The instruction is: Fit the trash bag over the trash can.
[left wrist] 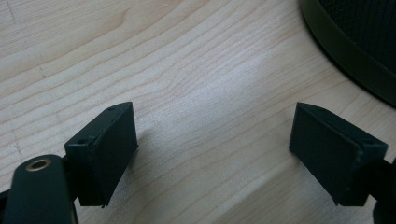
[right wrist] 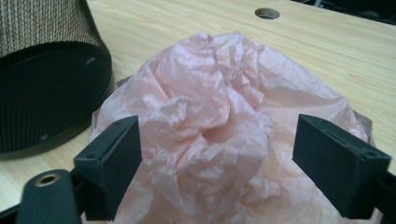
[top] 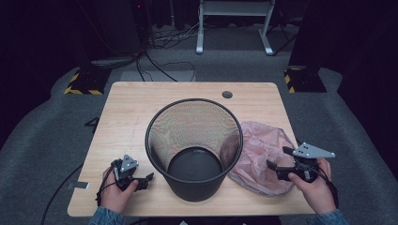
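Note:
A black mesh wastebasket stands upright in the middle of the wooden table; its base shows in the left gripper view and its side in the right gripper view. A crumpled pink plastic bag lies on the table just right of the basket. My right gripper is open at the bag's near right edge, jaws either side of the crumpled plastic. My left gripper is open over bare wood left of the basket, holding nothing.
A round cable hole sits near the table's far edge. Beyond the table are grey carpet, cables and a white desk frame. Bare wood lies behind and left of the basket.

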